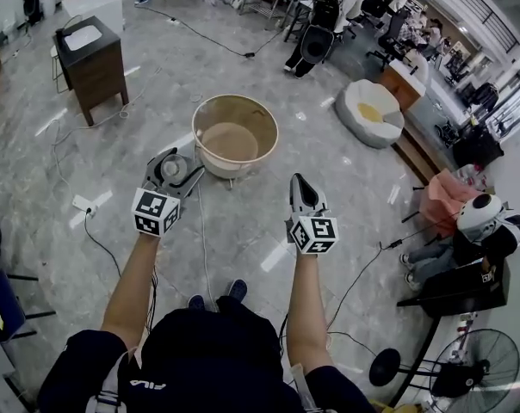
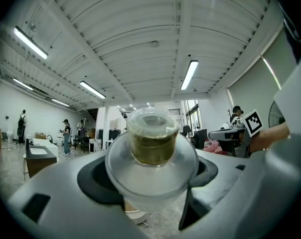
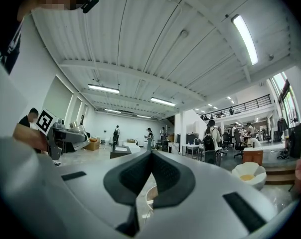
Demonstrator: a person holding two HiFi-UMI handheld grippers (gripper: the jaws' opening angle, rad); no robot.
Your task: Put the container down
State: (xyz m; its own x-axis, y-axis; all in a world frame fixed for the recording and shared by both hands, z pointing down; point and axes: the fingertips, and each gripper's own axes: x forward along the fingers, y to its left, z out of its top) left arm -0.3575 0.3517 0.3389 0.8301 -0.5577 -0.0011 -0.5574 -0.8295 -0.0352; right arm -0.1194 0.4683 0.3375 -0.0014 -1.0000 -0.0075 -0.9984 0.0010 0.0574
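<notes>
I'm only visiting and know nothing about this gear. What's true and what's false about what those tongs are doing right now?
1. The left tongs grip a clear lidded container. True.
2. The right tongs hold a cup. False: they are shut with nothing between them.
3. The container is empty. False: something brownish sits inside it.
4. A round tub stands on the floor ahead of both tongs. True.
</notes>
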